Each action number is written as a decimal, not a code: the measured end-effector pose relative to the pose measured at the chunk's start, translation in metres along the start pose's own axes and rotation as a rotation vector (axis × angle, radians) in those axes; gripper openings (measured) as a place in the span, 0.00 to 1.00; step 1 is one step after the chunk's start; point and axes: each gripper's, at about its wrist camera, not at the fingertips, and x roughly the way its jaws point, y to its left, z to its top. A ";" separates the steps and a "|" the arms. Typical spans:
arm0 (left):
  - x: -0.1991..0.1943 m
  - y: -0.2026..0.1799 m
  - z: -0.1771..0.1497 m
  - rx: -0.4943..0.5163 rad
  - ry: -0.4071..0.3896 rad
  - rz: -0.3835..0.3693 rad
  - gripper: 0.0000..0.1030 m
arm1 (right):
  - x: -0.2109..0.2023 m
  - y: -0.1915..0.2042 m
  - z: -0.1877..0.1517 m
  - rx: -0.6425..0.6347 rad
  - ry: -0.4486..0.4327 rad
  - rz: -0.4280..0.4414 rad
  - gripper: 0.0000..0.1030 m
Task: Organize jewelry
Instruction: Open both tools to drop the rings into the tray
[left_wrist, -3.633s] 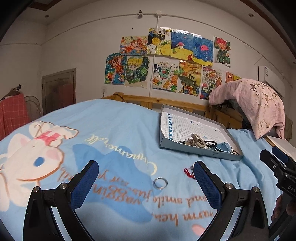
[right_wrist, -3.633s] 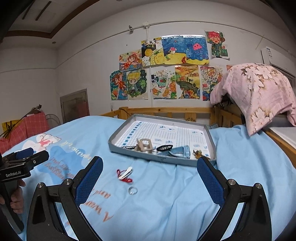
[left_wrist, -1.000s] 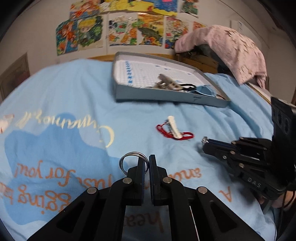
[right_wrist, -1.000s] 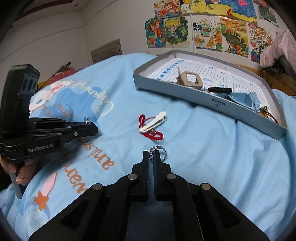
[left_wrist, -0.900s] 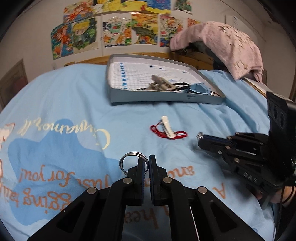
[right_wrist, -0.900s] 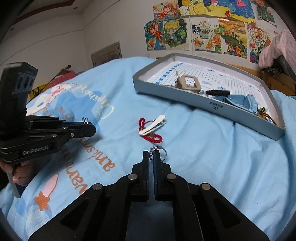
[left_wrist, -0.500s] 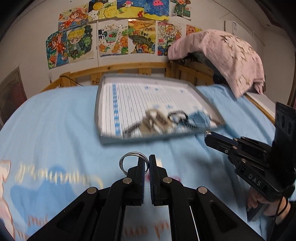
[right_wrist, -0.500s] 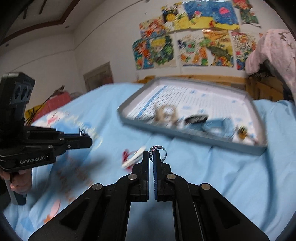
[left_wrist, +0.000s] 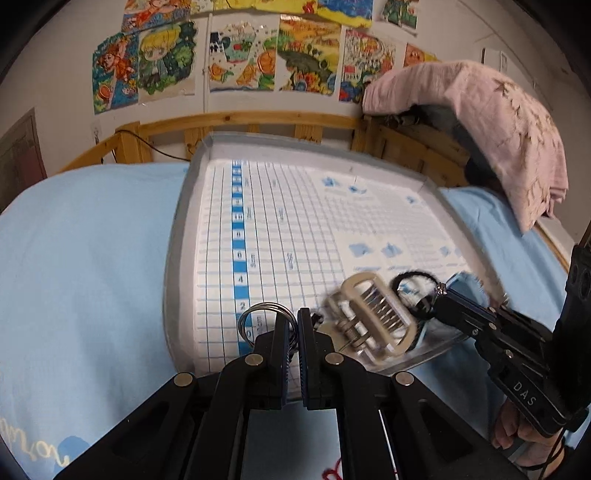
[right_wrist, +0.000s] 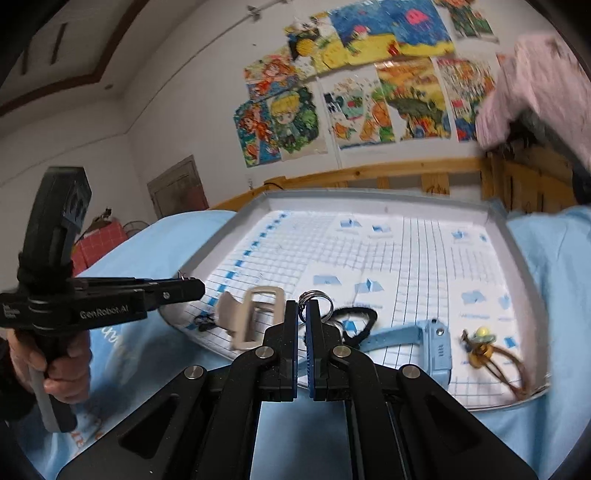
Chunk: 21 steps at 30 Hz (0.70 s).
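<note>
My left gripper (left_wrist: 293, 314) is shut on a large silver ring (left_wrist: 258, 314), held above the near left corner of the grey tray (left_wrist: 177, 236). My right gripper (right_wrist: 303, 304) is shut on a smaller silver ring (right_wrist: 319, 295), over the tray's (right_wrist: 517, 258) near edge. Inside the tray lie a beige hair claw (left_wrist: 373, 317), a black hair tie (right_wrist: 360, 317), a light blue strap (right_wrist: 417, 338) and a small yellow charm on a cord (right_wrist: 482, 343). Each gripper shows in the other's view: the right gripper (left_wrist: 441, 290) beside the claw, the left gripper (right_wrist: 197, 286) at the tray's left edge.
The tray rests on a light blue bedspread (left_wrist: 81, 258). A wooden bed rail (left_wrist: 236, 122) runs behind it, with drawings on the wall above. A pink cloth (left_wrist: 498, 122) drapes over furniture at the right. A bit of red cord (left_wrist: 334, 470) shows at the bottom edge.
Both grippers have carried their rings forward from the bedspread to over the tray's near edge. The red cord and white clip have dropped almost out of view.
</note>
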 end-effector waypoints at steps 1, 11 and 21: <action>0.001 0.000 -0.003 0.004 0.009 0.002 0.05 | 0.004 0.000 -0.003 0.001 0.016 -0.006 0.04; -0.019 0.002 -0.013 0.018 0.007 -0.022 0.44 | 0.012 0.002 -0.005 0.005 0.083 -0.018 0.14; -0.064 0.005 -0.030 -0.025 -0.114 0.024 0.84 | -0.014 0.008 -0.003 -0.011 0.055 -0.046 0.36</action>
